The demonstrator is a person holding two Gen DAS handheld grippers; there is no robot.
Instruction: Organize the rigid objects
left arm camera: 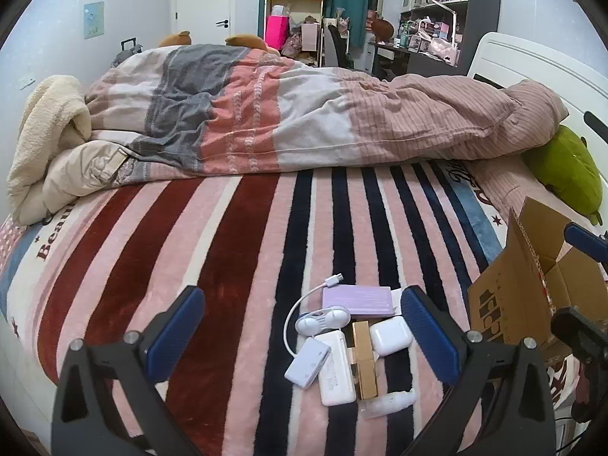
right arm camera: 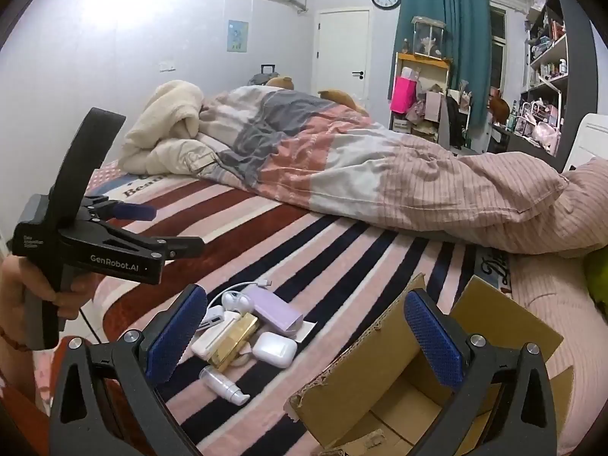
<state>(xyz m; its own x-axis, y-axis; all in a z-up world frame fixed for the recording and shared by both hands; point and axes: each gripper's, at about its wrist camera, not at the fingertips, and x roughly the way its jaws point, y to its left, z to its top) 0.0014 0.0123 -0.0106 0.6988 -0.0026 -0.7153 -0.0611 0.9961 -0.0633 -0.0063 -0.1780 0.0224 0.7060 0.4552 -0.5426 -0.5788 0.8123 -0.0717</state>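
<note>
While both grippers hang above the striped blanket (left arm camera: 235,250) with nothing between their blue pads, the small things lie bunched in one pile near the bed's front edge; the left gripper (left arm camera: 300,326) has its fingers spread wide, the pile lying toward its right finger and apart from both pads. Going left to right through the left wrist view: a white adapter (left arm camera: 307,364) on a thin white cable (left arm camera: 292,313) sits at the pile's left edge; just above it lies a white rounded clip-like piece (left arm camera: 323,319); a white power bank (left arm camera: 336,370) lies beside the adapter, touching a gold rectangular case (left arm camera: 364,361) on its right; a lilac power bank (left arm camera: 357,300) lies across the far side of the pile; a white earbud case (left arm camera: 389,336) rests against the gold case, just beside the right finger; a small clear pump bottle (left arm camera: 391,402) lies on its side at the near end; further right an open cardboard box (left arm camera: 509,304) stands on the blanket, flaps up, near the pile but not touching it.

In the right wrist view the left gripper shows at the far left, held in a hand (right arm camera: 22,296); the right gripper (right arm camera: 304,330) is likewise spread wide and holds nothing, its left finger over the pile's edge and its right finger over the box's open mouth; behind everything a rumpled duvet (right arm camera: 342,167) covers the far half of the bed.
</note>
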